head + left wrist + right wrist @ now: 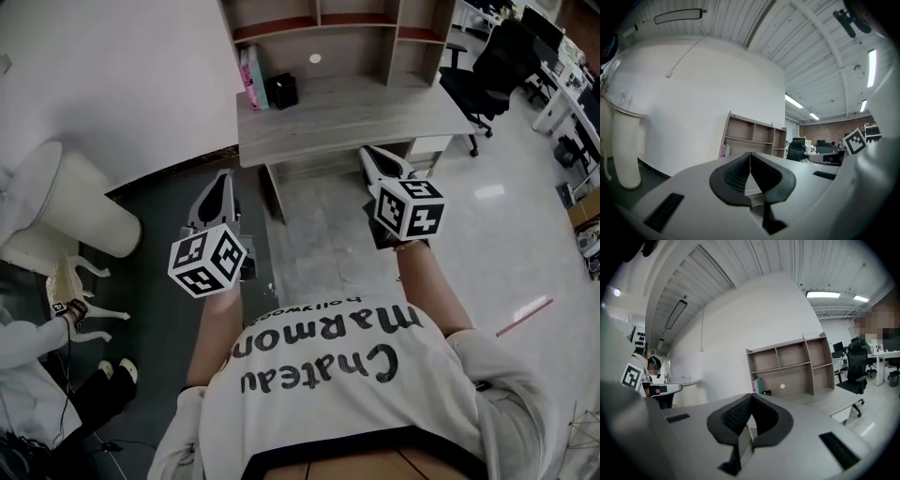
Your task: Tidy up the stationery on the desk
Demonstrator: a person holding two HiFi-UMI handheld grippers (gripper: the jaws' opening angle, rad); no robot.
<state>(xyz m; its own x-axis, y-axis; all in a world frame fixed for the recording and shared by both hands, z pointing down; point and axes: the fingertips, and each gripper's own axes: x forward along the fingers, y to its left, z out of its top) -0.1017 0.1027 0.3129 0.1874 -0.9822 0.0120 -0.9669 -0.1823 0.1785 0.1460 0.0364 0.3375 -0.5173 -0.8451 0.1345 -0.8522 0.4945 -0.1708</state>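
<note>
A light wooden desk (pixel 366 117) with a shelf unit (pixel 319 23) on its back stands ahead of me, some way off. On its left end stand pink books (pixel 250 78) and a small black box (pixel 281 91). My left gripper (pixel 224 176) is held over the dark floor short of the desk, its jaws shut with nothing between them. My right gripper (pixel 367 150) points at the desk's front edge, shut and empty as well. The pads meet in the left gripper view (pixel 750 155) and in the right gripper view (pixel 751 398). The shelf unit (pixel 792 363) shows beyond the right gripper.
A black office chair (pixel 489 64) stands right of the desk, with more desks behind it. A white cylinder (pixel 84 202) and a pale chair (pixel 75 277) stand at the left. A person (pixel 33 352) is at the lower left. A white wall (pixel 693 108) lies ahead on the left.
</note>
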